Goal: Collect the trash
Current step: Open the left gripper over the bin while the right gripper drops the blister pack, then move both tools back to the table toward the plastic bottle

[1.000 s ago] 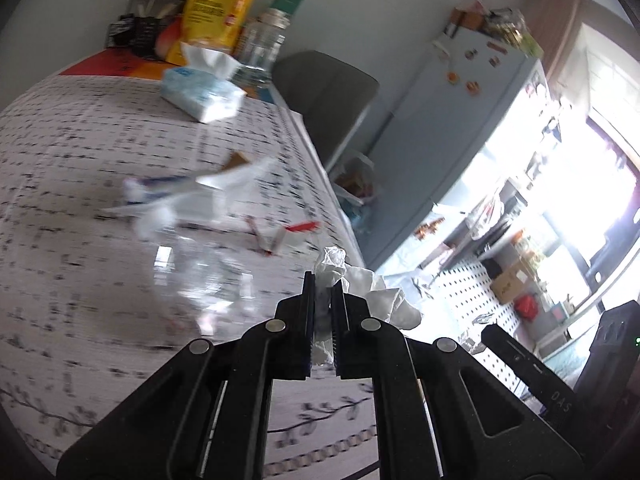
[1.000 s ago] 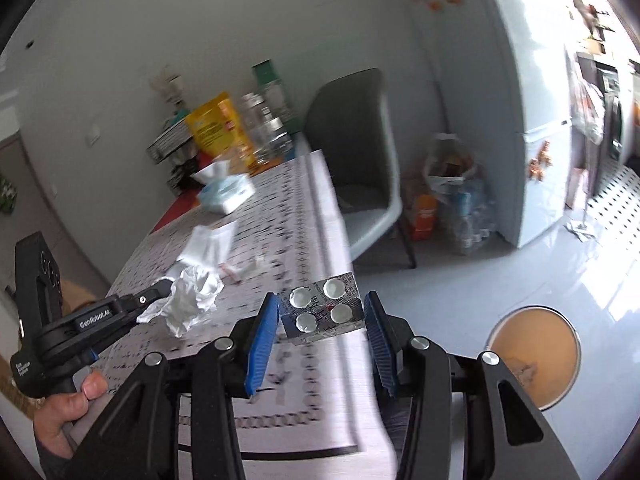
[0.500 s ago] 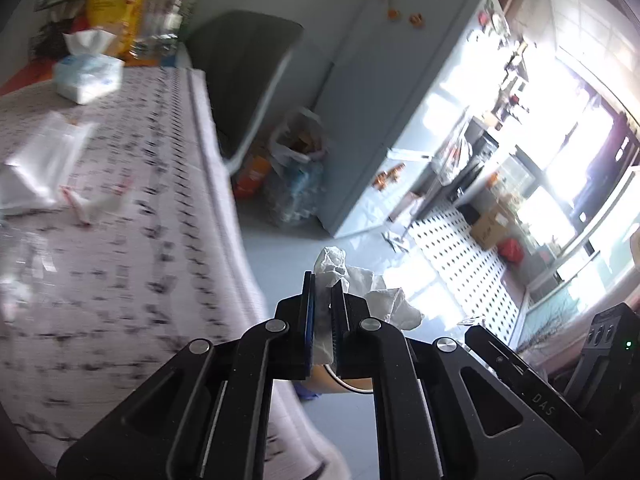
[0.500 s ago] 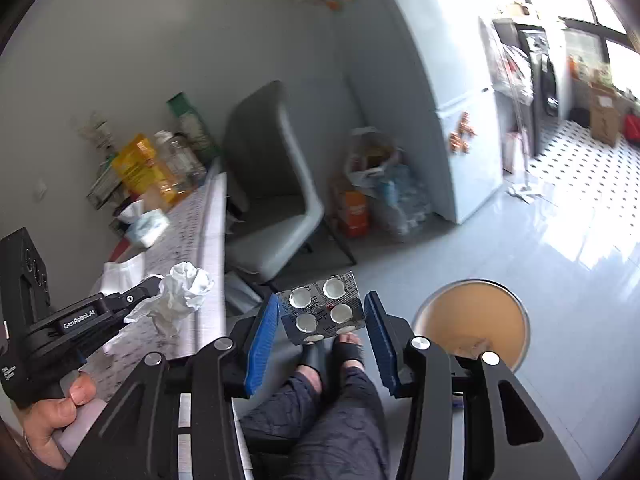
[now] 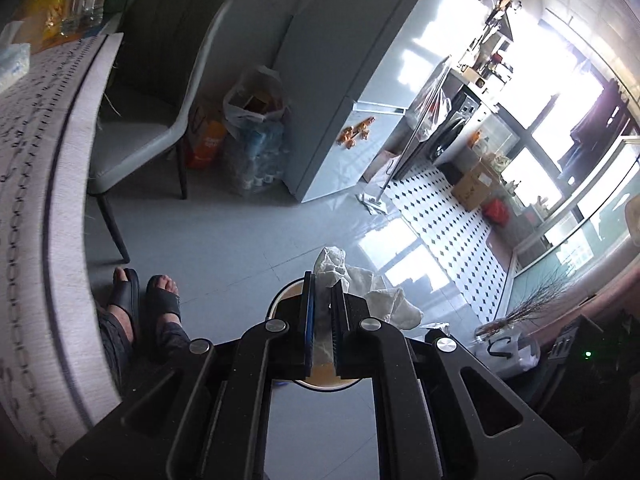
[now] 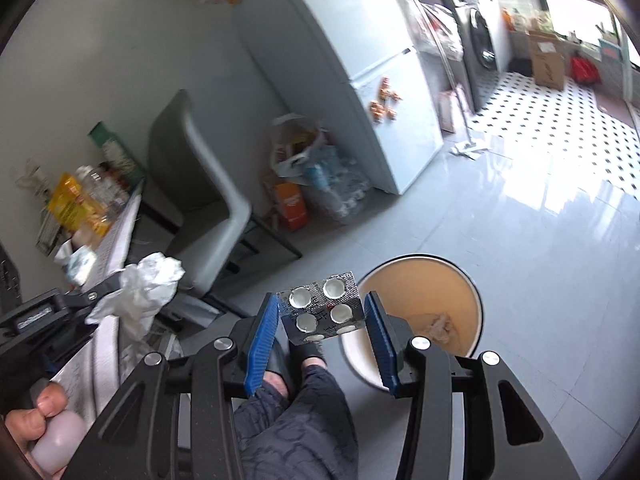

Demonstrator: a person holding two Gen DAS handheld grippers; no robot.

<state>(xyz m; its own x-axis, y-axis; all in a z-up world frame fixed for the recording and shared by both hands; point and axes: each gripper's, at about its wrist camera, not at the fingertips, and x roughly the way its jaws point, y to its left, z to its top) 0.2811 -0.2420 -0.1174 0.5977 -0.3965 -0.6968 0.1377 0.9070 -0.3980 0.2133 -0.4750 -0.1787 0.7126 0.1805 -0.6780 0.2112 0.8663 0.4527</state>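
Note:
My left gripper point(image 5: 325, 284) is shut on a crumpled white tissue point(image 5: 362, 290), which sticks out past the fingertips over the floor. The same tissue point(image 6: 140, 286) and left gripper point(image 6: 106, 290) show at the left of the right wrist view. My right gripper point(image 6: 320, 312) is shut on a silver blister pack point(image 6: 324, 308) with several empty pill cells, gripped by its two side edges between the blue pads. A round tan trash bin point(image 6: 416, 300) stands on the floor just right of the pack; some crumpled trash lies inside. In the left wrist view the bin point(image 5: 288, 296) is mostly hidden behind the fingers.
The patterned table edge point(image 5: 60, 184) curves along the left. A grey chair point(image 5: 160, 92) stands beside it, with bags point(image 5: 256, 140) and a fridge point(image 5: 340, 80) behind. A person's sandalled feet point(image 5: 144, 300) and legs point(image 6: 296, 420) are below the grippers.
Both grippers swung from over the table out to the right and down toward the floor. The trash bin has come close under them. Both grips are unchanged.

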